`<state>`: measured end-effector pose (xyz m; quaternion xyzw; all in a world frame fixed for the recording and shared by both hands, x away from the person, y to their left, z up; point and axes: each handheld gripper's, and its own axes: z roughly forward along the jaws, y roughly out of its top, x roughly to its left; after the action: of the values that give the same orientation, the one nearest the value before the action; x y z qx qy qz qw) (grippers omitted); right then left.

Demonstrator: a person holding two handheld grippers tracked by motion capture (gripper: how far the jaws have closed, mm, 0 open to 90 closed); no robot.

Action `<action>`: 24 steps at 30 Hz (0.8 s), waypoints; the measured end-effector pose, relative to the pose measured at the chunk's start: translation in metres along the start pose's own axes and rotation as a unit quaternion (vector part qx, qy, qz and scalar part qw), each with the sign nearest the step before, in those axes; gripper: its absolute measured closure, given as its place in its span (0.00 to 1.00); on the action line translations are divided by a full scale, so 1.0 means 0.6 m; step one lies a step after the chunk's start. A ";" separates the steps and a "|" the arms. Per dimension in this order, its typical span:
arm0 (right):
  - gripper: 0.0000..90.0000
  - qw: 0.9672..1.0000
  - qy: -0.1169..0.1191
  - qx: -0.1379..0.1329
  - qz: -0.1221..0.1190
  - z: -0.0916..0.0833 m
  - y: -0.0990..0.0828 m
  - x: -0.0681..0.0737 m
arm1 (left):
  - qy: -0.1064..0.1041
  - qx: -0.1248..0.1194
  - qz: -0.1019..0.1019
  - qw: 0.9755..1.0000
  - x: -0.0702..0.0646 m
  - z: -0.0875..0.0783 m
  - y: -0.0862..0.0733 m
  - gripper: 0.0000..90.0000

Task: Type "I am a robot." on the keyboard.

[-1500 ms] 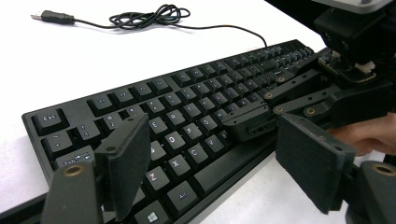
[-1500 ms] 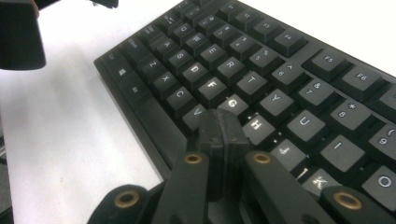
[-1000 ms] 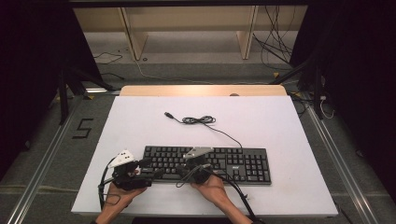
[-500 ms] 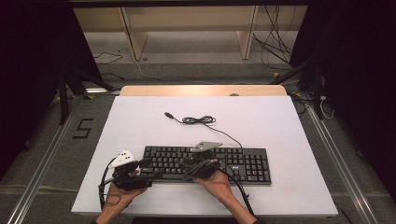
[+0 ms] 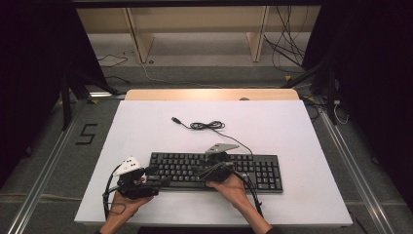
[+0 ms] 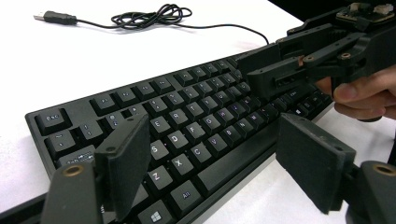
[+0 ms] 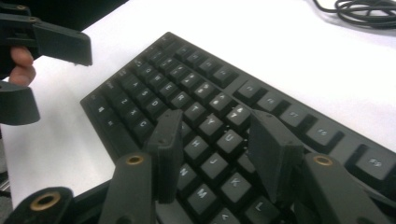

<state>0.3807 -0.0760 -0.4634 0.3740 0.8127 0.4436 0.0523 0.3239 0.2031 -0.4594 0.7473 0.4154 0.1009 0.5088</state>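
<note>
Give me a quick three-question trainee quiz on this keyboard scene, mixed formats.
1. True or false: the right hand-held gripper has its jaws open above the keyboard.
2. Where does the keyboard's USB plug lie? A) coiled under the keyboard B) on the white table beyond the keyboard C) between the jaws of a gripper
3. Fill in: the left hand-held gripper straddles the keyboard's near ____ corner in the high view.

Key: 1 true; its jaws have just been opening, nothing clamped between them. 2 B. 3 left.
</note>
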 end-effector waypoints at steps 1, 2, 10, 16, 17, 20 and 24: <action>0.63 1.000 -0.003 0.000 0.000 -0.001 0.000 -0.002 | 0.000 0.000 0.000 1.000 0.000 0.000 0.000 0.29; 0.64 1.000 -0.005 -0.001 0.000 -0.002 0.001 -0.004 | 0.000 0.000 0.000 1.000 0.000 0.000 0.000 0.29; 0.85 1.000 -0.027 -0.006 -0.001 -0.011 0.002 -0.016 | 0.001 0.000 0.001 1.000 0.000 0.000 0.000 0.29; 0.95 0.999 -0.039 0.002 0.001 -0.011 0.000 -0.022 | 0.001 0.000 0.001 1.000 0.000 0.000 0.000 0.29; 0.96 0.999 -0.041 0.003 0.000 -0.010 0.000 -0.022 | 0.001 0.000 0.001 1.000 0.000 0.000 0.000 0.29; 1.00 0.999 -0.047 0.008 -0.001 -0.009 -0.001 -0.024 | 0.001 0.000 0.001 1.000 0.000 0.000 0.000 0.29; 1.00 0.998 -0.055 0.016 0.001 -0.008 -0.005 -0.029 | 0.001 0.000 0.002 1.000 0.000 -0.001 0.000 0.29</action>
<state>0.3895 -0.0913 -0.4670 0.3993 0.8153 0.4096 0.0902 0.3238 0.2034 -0.4592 0.7478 0.4149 0.1027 0.5081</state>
